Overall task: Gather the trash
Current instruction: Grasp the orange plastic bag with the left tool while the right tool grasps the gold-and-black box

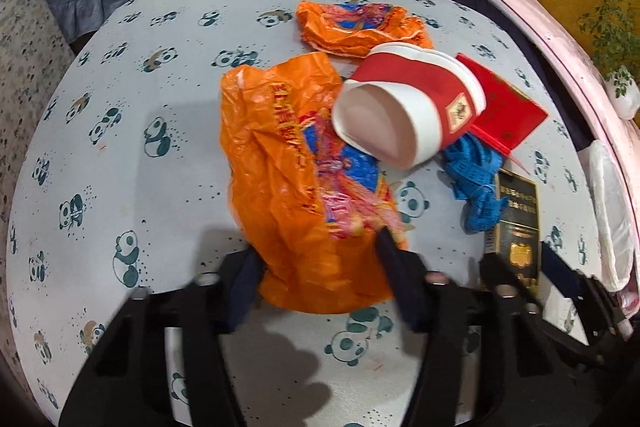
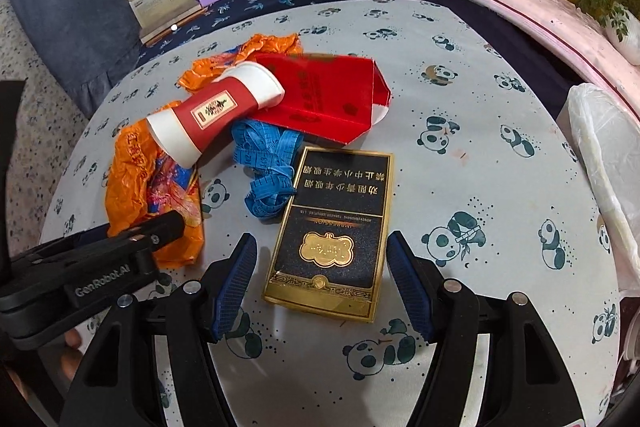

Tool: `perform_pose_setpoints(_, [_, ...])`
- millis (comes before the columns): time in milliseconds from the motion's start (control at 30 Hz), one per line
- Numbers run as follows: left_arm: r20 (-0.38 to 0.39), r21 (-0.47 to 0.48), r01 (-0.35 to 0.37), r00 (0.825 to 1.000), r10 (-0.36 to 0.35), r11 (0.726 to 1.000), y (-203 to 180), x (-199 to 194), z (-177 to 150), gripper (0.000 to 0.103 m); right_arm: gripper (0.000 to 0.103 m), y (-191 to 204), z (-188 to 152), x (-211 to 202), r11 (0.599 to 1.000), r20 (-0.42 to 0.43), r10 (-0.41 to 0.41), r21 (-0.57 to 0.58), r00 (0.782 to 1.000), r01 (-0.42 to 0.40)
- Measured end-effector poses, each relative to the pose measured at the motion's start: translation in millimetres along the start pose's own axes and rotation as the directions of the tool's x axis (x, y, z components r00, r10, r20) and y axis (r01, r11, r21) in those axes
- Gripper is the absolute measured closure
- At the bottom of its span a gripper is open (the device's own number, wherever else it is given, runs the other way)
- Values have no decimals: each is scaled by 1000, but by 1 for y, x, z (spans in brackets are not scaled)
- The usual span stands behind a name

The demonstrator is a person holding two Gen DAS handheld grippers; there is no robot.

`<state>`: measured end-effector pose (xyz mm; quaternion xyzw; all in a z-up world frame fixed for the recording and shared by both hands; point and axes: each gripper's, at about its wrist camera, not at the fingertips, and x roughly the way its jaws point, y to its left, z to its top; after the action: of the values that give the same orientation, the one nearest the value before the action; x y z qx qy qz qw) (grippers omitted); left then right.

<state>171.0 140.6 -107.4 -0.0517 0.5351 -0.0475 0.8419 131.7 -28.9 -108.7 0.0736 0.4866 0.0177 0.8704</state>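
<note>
The left claw is clamped on the near edge of the orange bag (crumpled, lying left on the panda-print worktop). The right claw stands apart astride the black-and-gold box, not touching it.

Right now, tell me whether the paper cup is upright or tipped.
Tipped: the paper cup lies on its side, open mouth sideways, atop the orange bag.

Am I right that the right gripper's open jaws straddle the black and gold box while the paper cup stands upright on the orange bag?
Not quite. The paper cup lies on its side, its open end over the orange bag, as both wrist views show. The rest holds: the right gripper is open, its jaws either side of the black and gold box.
</note>
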Motion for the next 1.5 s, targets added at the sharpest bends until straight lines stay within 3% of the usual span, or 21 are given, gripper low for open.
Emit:
perform_pose_setpoints(100, [-9, -2, 24, 1000, -24, 1000, -1, -2, 0, 75, 44, 0, -2, -1, 1000, 5, -14, -16, 1000, 14])
perform_pose_setpoints(167, [-12, -3, 34, 999, -34, 999, -3, -3, -1, 80, 44, -2, -3, -2, 1000, 6, -13, -12, 1000, 13])
perform_pose_setpoints(567, [50, 20, 54, 997, -55, 998, -15, -34, -1, 86, 47, -21, 1, -33, 1000, 91, -10, 22, 996, 8])
perform_pose_setpoints(600, [57, 23, 58, 997, -59, 998, -16, -38, -1, 86, 50, -23, 1, -37, 1000, 99, -7, 25, 995, 5])
perform_pose_setpoints(633, [63, 26, 60, 996, -62, 998, -18, -41, -1, 86, 89, -24, 3, -38, 1000, 97, -1, 24, 995, -1])
perform_pose_setpoints(900, [113, 63, 71, 990, -78, 995, -33, -67, -2, 86, 88, -35, 1, -38, 999, 60, 31, 42, 998, -34])
perform_pose_setpoints(967, [122, 71, 78, 989, -86, 994, -36, -72, -3, 86, 97, -32, 0, -39, 999, 57, 41, 29, 998, -43])
perform_pose_setpoints(1033, [128, 79, 79, 988, -88, 994, -39, -75, -3, 86, 99, -31, -1, -40, 999, 60, 46, 22, 997, -47])
perform_pose_setpoints(1133, [131, 83, 83, 987, -93, 993, -41, -78, -2, 86, 99, -30, -1, -42, 999, 70, 46, 19, 996, -48])
perform_pose_setpoints(1200, [133, 85, 81, 987, -92, 993, -42, -79, -2, 86, 82, -29, -1, -41, 999, 70, 42, 28, 997, -44])
perform_pose_setpoints(1233, [134, 87, 82, 987, -93, 993, -42, -79, -2, 86, 57, -30, -1, -40, 998, 76, 42, 37, 996, -44])
perform_pose_setpoints(1267, [134, 88, 82, 987, -93, 993, -43, -79, -3, 86, 44, -30, -2, -40, 998, 92, 37, 43, 995, -41])
perform_pose_setpoints(1500, [129, 90, 82, 987, -94, 993, -43, -78, -1, 86, 43, -17, -1, -10, 1000, 36, 18, 2, 999, -18])
